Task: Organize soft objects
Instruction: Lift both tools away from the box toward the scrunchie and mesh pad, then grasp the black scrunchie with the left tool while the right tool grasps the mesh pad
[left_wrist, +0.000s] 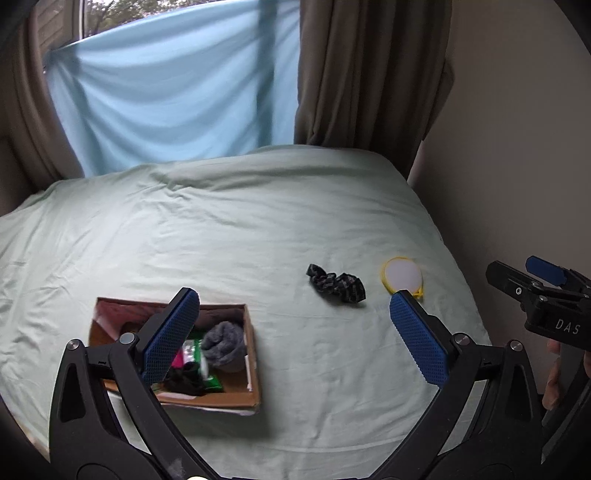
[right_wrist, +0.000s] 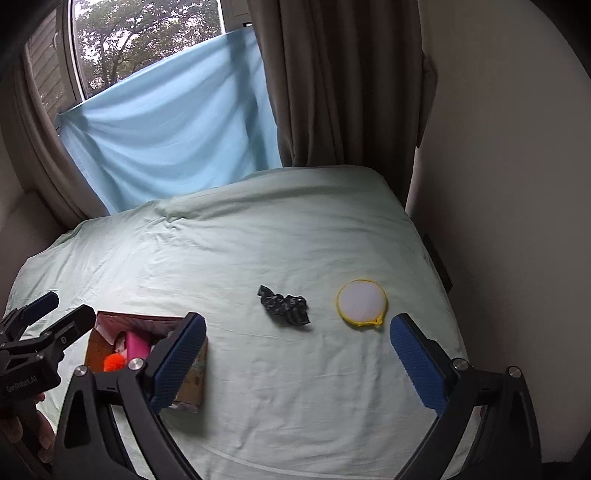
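Observation:
A cardboard box sits on the pale green bed, holding a grey fuzzy sock, dark cloth, green and pink items and an orange pom-pom. A dark patterned scrunchie lies on the sheet to the box's right. Further right lies a round white pad with a yellow rim. My left gripper hangs open above the box and sheet, holding nothing. My right gripper is open and empty too, hovering short of the scrunchie and pad.
The bed fills the middle, with a beige wall along its right edge. Brown curtains and a light blue sheet hang over the window behind. Each gripper appears at the other view's edge, held by a hand.

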